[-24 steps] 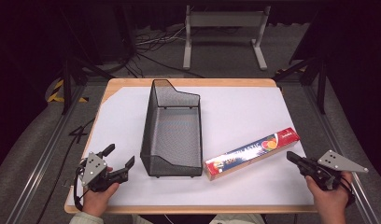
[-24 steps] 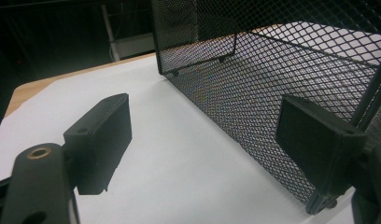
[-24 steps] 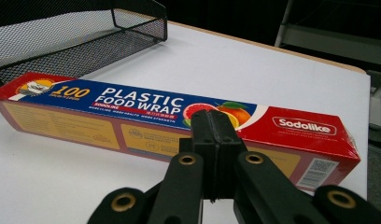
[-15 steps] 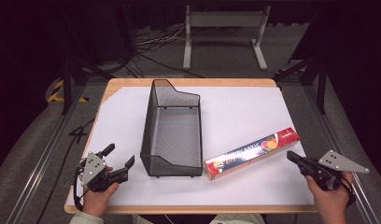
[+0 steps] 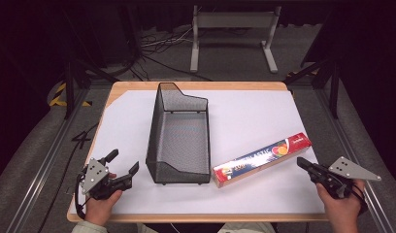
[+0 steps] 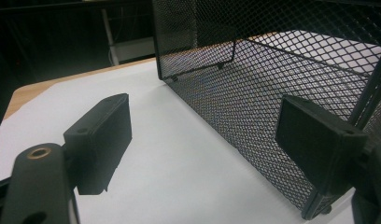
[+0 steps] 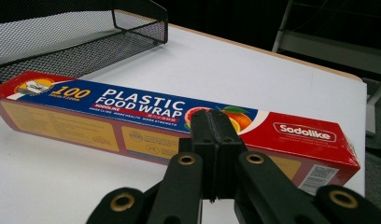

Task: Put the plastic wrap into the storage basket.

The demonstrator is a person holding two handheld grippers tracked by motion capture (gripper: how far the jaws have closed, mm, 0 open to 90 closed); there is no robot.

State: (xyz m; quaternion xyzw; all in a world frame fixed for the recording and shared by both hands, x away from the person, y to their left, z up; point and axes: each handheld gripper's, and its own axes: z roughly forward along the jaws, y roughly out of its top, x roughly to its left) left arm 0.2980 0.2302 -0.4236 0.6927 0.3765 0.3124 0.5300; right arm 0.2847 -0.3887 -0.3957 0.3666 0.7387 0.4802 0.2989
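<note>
The high view looks down over the mesh basket [image 5: 179,133]; the left gripper view sits close beside it, the right gripper view farther off.

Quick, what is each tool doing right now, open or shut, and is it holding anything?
Left tool: open, holding nothing, beside the mesh basket.
Right tool: shut, holding nothing, pointing at the plastic food wrap box.

One black wire-mesh rectangular basket [image 5: 178,138]; one long red-and-blue cardboard box of plastic food wrap [image 5: 262,159]; one white sheet [image 5: 244,116] covering one wooden table [image 5: 138,87]; two black hand-held two-jaw grippers, left [image 5: 122,167] and right [image 5: 303,164]; one grey metal stand [image 5: 232,22] behind.
</note>
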